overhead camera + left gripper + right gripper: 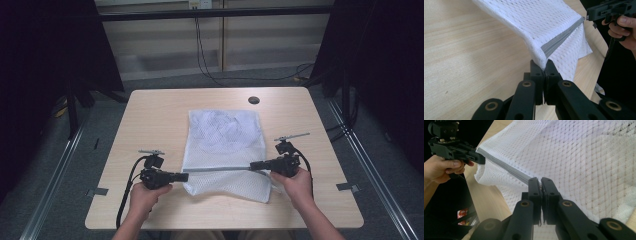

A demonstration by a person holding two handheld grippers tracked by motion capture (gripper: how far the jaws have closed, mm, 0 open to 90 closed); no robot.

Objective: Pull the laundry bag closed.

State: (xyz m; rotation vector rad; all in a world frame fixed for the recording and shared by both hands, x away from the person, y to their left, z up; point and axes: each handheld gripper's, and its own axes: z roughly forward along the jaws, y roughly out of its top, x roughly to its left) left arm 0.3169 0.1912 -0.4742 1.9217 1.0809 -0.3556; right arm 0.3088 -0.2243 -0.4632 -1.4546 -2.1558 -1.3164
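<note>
Bag: white mesh laundry bag (223,150) lying flat mid-desk (150,115), near edge lifted.
Zipper: grey zipper strip (217,169) pulled taut between both grips.
Left hand-held gripper (543,65): clamped on the zipper's left end.
Right hand-held gripper (539,181): clamped on its right end.
Handling: probably light, limp, snag-prone; the stiffer zipper seam looks the best hold.

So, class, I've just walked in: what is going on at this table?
A person holds a gripper in each hand and works on a white mesh bag lying on the wooden table. The left gripper is shut on one end of the bag's grey zipper strip, and the right gripper is shut on the other end, so the strip is stretched straight between them.
</note>
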